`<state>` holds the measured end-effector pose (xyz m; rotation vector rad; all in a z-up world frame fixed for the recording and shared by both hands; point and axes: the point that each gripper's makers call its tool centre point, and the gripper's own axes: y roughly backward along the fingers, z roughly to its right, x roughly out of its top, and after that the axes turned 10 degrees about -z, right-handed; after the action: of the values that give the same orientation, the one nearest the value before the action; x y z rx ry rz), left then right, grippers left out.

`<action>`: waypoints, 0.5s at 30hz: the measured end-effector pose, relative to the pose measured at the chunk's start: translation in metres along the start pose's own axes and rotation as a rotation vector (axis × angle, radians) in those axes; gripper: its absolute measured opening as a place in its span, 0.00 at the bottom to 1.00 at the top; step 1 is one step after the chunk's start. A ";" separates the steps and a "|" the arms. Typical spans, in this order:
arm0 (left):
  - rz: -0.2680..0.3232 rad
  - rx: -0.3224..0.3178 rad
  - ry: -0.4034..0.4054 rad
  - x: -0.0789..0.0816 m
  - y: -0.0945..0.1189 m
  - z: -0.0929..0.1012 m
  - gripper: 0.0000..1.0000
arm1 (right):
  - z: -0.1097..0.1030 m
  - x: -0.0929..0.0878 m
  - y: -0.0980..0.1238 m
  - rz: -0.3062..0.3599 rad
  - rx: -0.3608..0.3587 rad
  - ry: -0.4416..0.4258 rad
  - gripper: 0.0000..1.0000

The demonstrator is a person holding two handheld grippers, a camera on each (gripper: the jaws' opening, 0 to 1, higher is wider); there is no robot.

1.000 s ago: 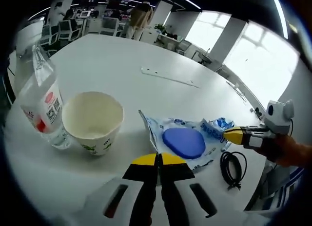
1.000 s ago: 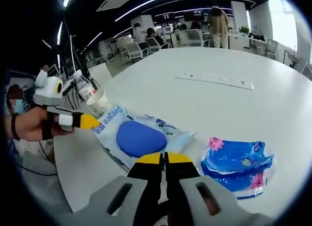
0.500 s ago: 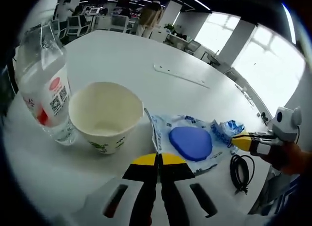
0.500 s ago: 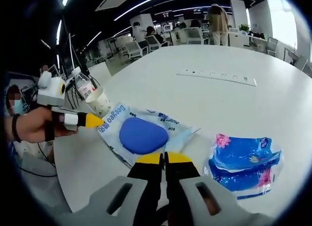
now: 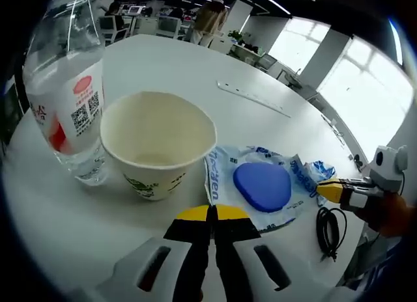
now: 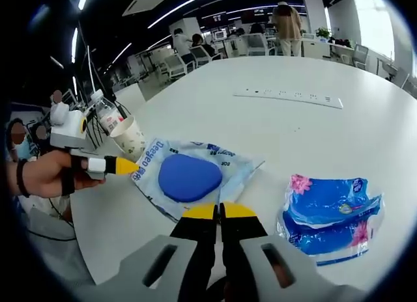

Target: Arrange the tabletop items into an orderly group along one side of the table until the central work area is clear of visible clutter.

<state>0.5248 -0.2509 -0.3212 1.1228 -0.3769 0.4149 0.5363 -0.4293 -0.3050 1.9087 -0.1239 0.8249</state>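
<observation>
Partly grouped, by the look of it: paper cup [image 5: 158,144] just beside the water bottle [image 5: 66,94], blue-lidded wipes pack [image 5: 260,188] next to the cup, black cable [image 5: 329,224] beyond, but a blue tissue pack [image 6: 331,209] lying apart and left to gather. Left claw [image 5: 211,214] and right claw [image 6: 219,212] both pressed together, empty, each near the wipes pack. Broad white tabletop [image 6: 280,129] bearing a power strip [image 6: 288,98] well beyond the pack; open office behind, with desks, chairs and people

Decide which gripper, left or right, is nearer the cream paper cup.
Left. The left gripper sits just in front of the cream paper cup. The right gripper is farther off, across the clear packet with the blue pad.
</observation>
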 end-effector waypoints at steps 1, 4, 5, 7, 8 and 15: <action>0.001 0.001 0.002 0.000 0.000 -0.001 0.00 | 0.000 -0.001 0.000 -0.001 0.000 -0.003 0.00; 0.003 0.001 0.012 0.001 0.000 -0.001 0.00 | 0.000 -0.003 -0.001 -0.005 -0.003 -0.006 0.00; 0.003 0.002 0.009 0.001 0.000 -0.001 0.00 | 0.001 -0.004 -0.002 -0.007 -0.004 -0.008 0.00; 0.001 0.003 0.006 0.001 0.000 -0.002 0.00 | 0.002 -0.006 -0.002 -0.009 -0.006 -0.012 0.00; 0.000 0.002 0.006 0.001 0.000 -0.002 0.00 | 0.002 -0.006 -0.002 -0.010 -0.007 -0.013 0.00; 0.001 0.004 -0.008 0.002 0.001 -0.002 0.00 | 0.006 -0.009 -0.001 -0.016 -0.016 -0.037 0.00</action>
<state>0.5259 -0.2484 -0.3206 1.1283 -0.3837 0.4117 0.5329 -0.4366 -0.3123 1.9079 -0.1370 0.7755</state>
